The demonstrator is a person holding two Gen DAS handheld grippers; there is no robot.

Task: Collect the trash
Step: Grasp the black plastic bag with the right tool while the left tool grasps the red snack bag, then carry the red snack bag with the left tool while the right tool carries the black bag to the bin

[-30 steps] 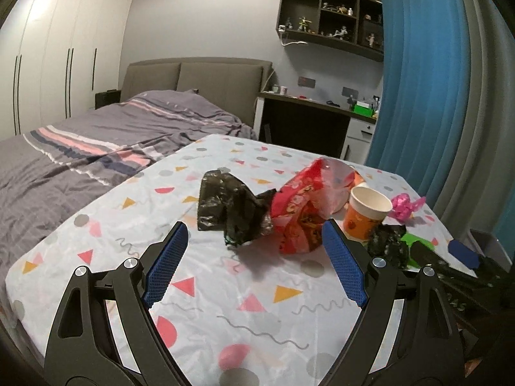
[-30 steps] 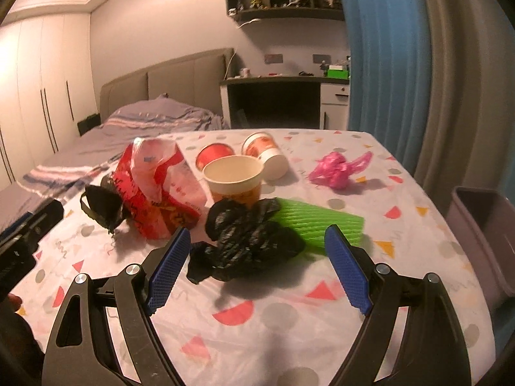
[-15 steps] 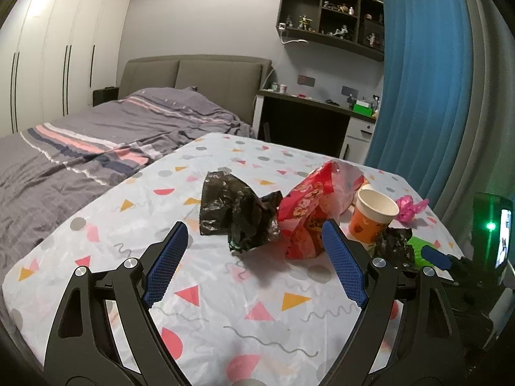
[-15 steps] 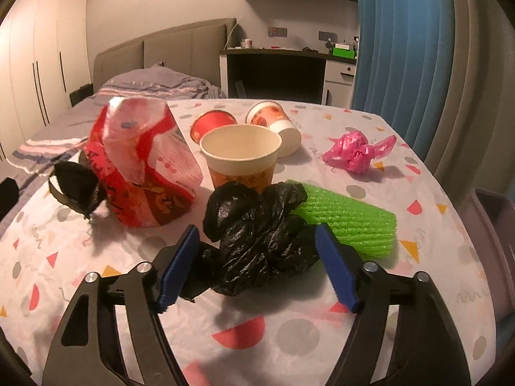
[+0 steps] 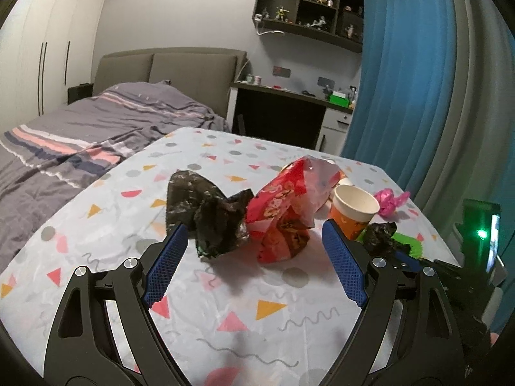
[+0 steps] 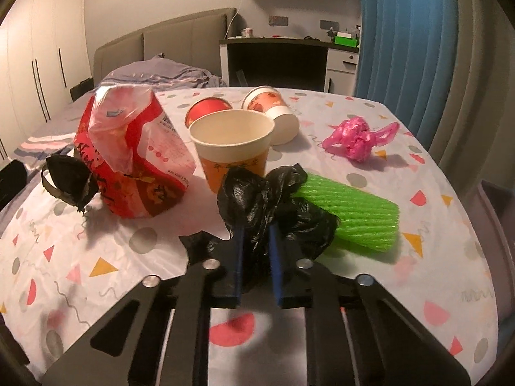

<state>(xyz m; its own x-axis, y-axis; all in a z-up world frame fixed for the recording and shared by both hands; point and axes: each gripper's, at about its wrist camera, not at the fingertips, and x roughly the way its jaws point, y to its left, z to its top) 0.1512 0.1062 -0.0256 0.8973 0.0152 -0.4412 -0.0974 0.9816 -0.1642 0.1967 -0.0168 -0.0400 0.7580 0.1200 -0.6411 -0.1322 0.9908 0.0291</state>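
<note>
Right gripper [image 6: 256,241] angled down, clamped on crumpled black bag [image 6: 273,199], left gripper [image 5: 254,263] wide open, empty, above tablecloth [image 5: 106,212]

Counted on the patterned tablecloth [image 6: 428,173]: three paper cups, one upright [image 6: 232,148] near centre, two tipped over at 12 o'clock [image 6: 273,112] [image 6: 207,109]. Two crumpled black plastic bags, at 6 o'clock [image 6: 273,202] and 9 o'clock [image 6: 66,181]. One red snack bag [image 6: 132,154]. One pink plastic bag [image 6: 357,136] at 2 o'clock. One green foam sleeve [image 6: 357,212] at 4 o'clock.
</note>
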